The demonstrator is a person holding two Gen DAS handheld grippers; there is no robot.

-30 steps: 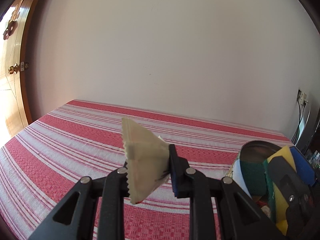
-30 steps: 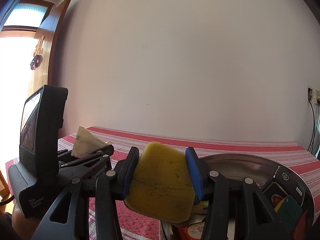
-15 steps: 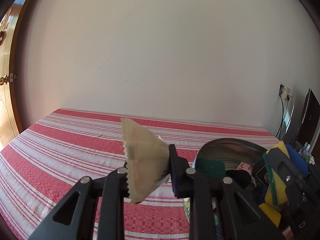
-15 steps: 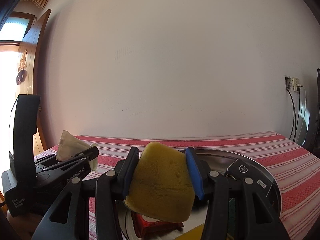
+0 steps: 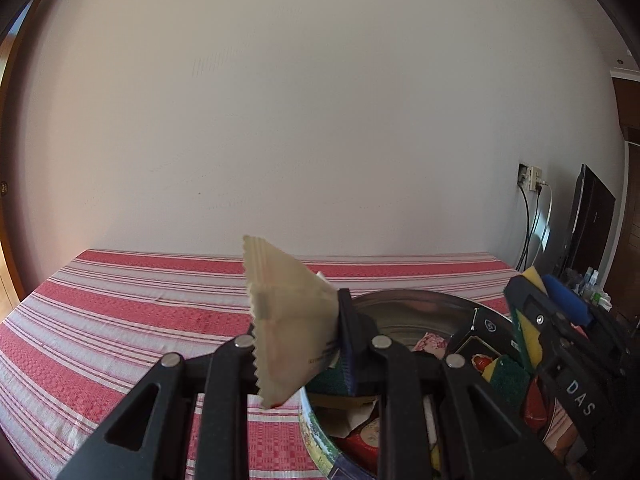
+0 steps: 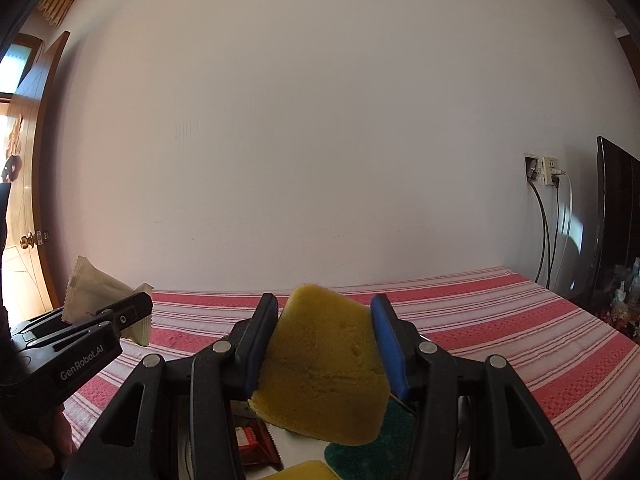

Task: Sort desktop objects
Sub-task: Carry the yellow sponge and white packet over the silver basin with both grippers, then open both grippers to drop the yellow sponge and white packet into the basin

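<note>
**Packet and sponge held above the metal bowl**

While both tools are raised over the striped table, each is seen clamped on its own item. In the left wrist view, the left gripper (image 5: 298, 332) is pressed together on a pale beige packet (image 5: 286, 320) with zigzag edges, which stands up between the fingers (image 5: 349, 340) and tilts to the left. In the right wrist view, the right gripper (image 6: 324, 344) is pinched on a yellow sponge (image 6: 324, 364), whose lower part hangs below the blue-lined pads (image 6: 387, 344).

Just beneath and beyond the left gripper, a round metal bowl (image 5: 404, 304) is seen, its outer wall printed with a coloured pattern. Several items are piled inside it: a dark box (image 5: 476, 344), red wrappers (image 5: 534, 404) and green-and-yellow scouring sponges (image 5: 506, 376). The right gripper, with the sponge in it, is shown at the bowl's right side in the left view. Under the right gripper, a green scouring pad (image 6: 376, 436) and a red wrapper (image 6: 256, 444) are visible below the held sponge.

To the left in the right wrist view, the left gripper is seen from the side with the packet sticking up from it.

Farther off, the red-and-white striped tablecloth (image 5: 132, 304) is spread to a plain white wall (image 6: 320, 140). At the right, a wall socket (image 6: 546, 170) with cables and a dark screen (image 6: 618, 208) are seen; at the left, a wooden door (image 6: 24, 208).
</note>
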